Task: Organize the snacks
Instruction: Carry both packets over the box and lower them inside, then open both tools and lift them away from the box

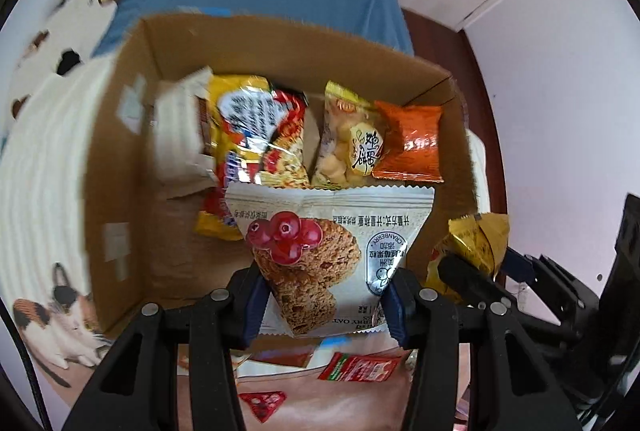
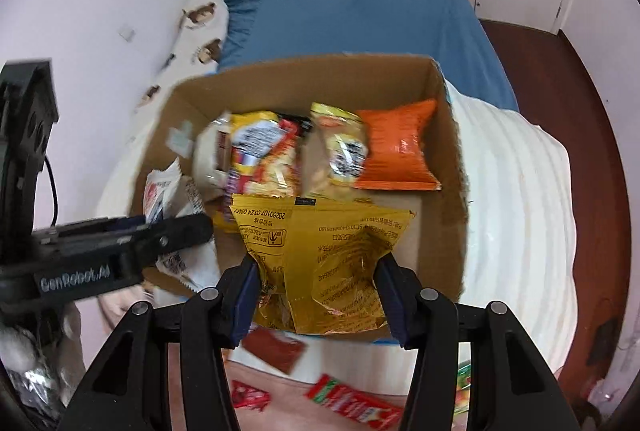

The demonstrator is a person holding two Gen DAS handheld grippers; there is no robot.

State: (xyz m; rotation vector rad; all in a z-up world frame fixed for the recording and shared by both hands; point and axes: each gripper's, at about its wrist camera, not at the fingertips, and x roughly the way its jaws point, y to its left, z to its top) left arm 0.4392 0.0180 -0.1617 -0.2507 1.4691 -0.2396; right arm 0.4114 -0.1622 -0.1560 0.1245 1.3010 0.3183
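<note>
A cardboard box [image 2: 452, 167] sits on a white ribbed blanket [image 2: 520, 199], with a blue sheet [image 2: 360, 19] at 12 o'clock, white walls around and dark wood floor [image 2: 592, 151] at 3 o'clock.

The left gripper [image 1: 326, 305] is clenched on a white cranberry oat packet [image 1: 316, 251], held over the box's near edge. The right gripper [image 2: 320, 295] grips a gold packet [image 2: 328, 255], also above the near edge, at the left view's 4 o'clock.

Inside, along the far wall, lie a white pack [image 1: 180, 139], a yellow bag [image 1: 240, 135], a pale yellow bag [image 1: 348, 143] and an orange bag [image 1: 412, 143]; bare cardboard floor shows at the box's 7 o'clock.

Red sachets [image 2: 352, 403] lie on the blanket at 6 o'clock, partly hidden by the gripper frames. Motion blur smears the box rims and most print.
</note>
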